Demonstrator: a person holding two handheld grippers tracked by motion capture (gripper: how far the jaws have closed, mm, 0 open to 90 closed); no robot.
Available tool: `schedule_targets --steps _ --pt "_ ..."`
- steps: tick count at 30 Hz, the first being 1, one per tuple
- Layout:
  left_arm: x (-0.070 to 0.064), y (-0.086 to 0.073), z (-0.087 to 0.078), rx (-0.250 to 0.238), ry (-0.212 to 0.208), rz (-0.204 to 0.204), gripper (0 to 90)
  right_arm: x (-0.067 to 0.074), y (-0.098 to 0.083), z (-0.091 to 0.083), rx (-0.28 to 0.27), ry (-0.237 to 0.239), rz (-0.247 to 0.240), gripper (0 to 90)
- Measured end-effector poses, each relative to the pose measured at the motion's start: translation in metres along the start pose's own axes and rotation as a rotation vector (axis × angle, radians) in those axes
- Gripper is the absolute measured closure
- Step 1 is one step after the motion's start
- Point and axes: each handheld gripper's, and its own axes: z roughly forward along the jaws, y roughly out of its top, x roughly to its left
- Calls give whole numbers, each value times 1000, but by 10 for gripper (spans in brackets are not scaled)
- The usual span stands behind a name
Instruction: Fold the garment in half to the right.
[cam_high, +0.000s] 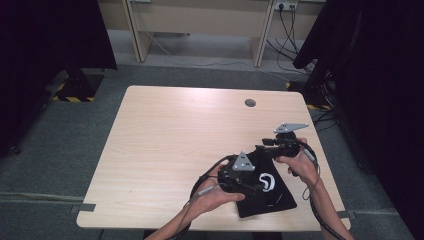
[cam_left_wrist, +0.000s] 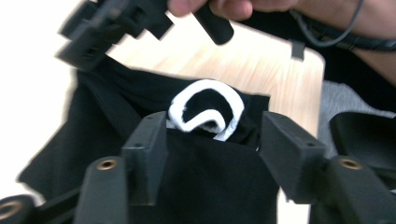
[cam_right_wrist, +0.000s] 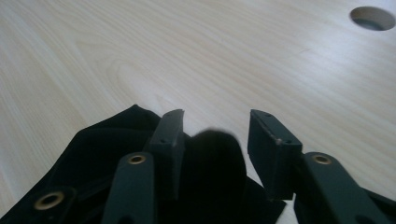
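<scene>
A black cloth (cam_high: 275, 199) with a white curled mark (cam_high: 268, 182) lies on the wooden table (cam_high: 190, 130) near its front right corner. My left gripper (cam_high: 251, 188) sits over the cloth's near-left part. In the left gripper view its jaws (cam_left_wrist: 212, 135) stand apart with cloth (cam_left_wrist: 116, 93) under and between them, and the white mark (cam_left_wrist: 205, 109) lies just beyond the tips. My right gripper (cam_high: 261, 148) is at the cloth's far corner. Its jaws (cam_right_wrist: 215, 135) are apart too, with a raised fold of cloth (cam_right_wrist: 217, 154) between them and neither pad pressing it.
A round cable hole (cam_high: 250, 103) lies at the table's far right, also seen as the hole (cam_right_wrist: 372, 17) ahead of the right gripper. Black curtains (cam_high: 380, 100) hang at both sides. The table's right edge (cam_high: 325, 165) runs close to the right hand.
</scene>
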Motion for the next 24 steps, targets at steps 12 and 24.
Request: schedule_targets --steps 12,24 --pt "30 -43 -5 59 104 -103 339 7 5 -8 37 -81 1 441" --pt "32 -67 41 177 199 -79 242 14 -6 4 168 -115 -130 853"
